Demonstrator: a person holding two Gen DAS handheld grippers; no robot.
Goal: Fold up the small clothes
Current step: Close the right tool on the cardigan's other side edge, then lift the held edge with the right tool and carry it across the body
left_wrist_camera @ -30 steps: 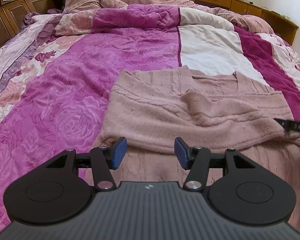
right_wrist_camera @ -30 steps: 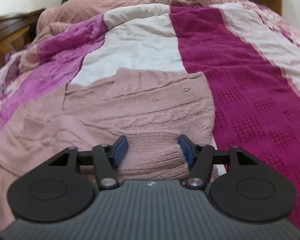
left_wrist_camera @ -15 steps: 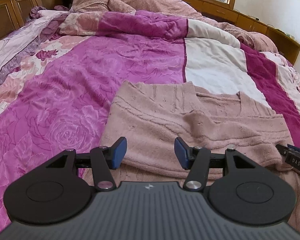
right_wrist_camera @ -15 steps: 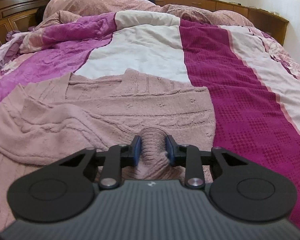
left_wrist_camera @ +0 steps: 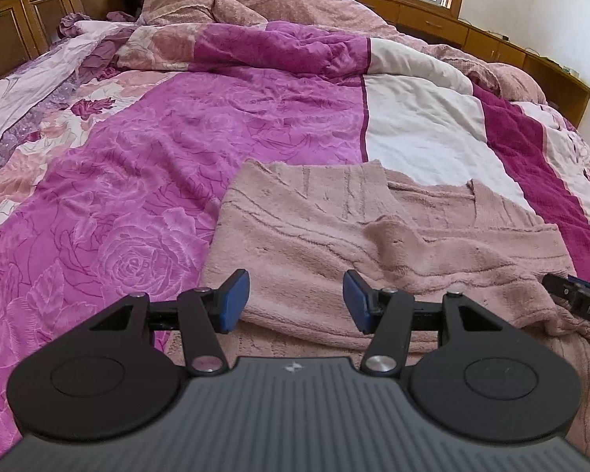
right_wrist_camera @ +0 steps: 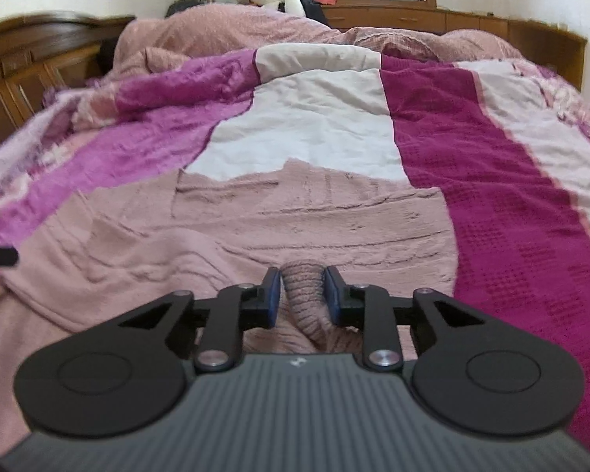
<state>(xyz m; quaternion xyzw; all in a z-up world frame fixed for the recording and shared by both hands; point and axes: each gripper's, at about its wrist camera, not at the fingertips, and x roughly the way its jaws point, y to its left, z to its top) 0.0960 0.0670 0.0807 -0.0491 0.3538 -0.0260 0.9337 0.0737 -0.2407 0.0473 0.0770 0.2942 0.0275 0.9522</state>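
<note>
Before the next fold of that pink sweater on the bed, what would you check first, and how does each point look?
1. Right hand-held gripper has just been closing on a bunched cuff of the pink sweater: ok.
2. Left hand-held gripper has cloth pinched: not ok, open over the folded edge.
3. Sweater lies fully on the bedspread: ok.
4. Sleeves folded across the body: ok.
5. Grip deep enough to lift: cannot tell.

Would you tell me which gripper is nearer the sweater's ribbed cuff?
Right. The right gripper pinches the ribbed cuff; the left gripper hovers open over the sweater's other side.
</note>
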